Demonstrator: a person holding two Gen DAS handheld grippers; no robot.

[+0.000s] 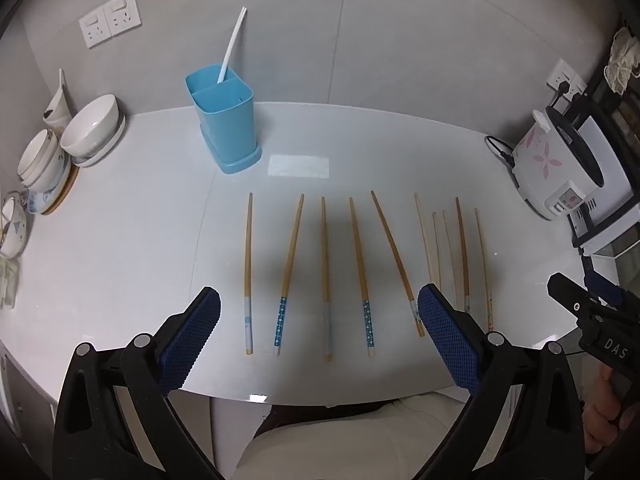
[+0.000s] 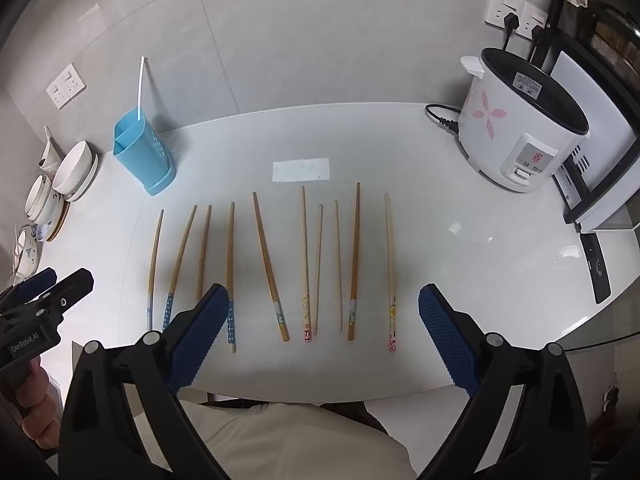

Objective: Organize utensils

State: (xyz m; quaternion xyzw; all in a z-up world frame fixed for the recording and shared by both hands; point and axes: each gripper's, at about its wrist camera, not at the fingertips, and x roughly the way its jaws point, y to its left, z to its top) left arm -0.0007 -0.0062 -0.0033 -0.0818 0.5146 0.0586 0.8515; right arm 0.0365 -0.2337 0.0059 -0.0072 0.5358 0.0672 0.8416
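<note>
Several wooden chopsticks lie side by side on the white table, their thick ends toward me. In the right wrist view the same chopsticks span the middle. A blue two-compartment holder stands at the back left with a white straw in its rear compartment; the holder shows at left in the right wrist view. My left gripper hovers open above the near ends of the left chopsticks, with nothing between its pads. My right gripper hovers open over the near ends of the right chopsticks.
Stacked white bowls and dishes line the table's left edge. A white rice cooker with pink flowers stands at the back right, its cord plugged into the wall. A white paper patch lies behind the chopsticks. The person's lap is below the near edge.
</note>
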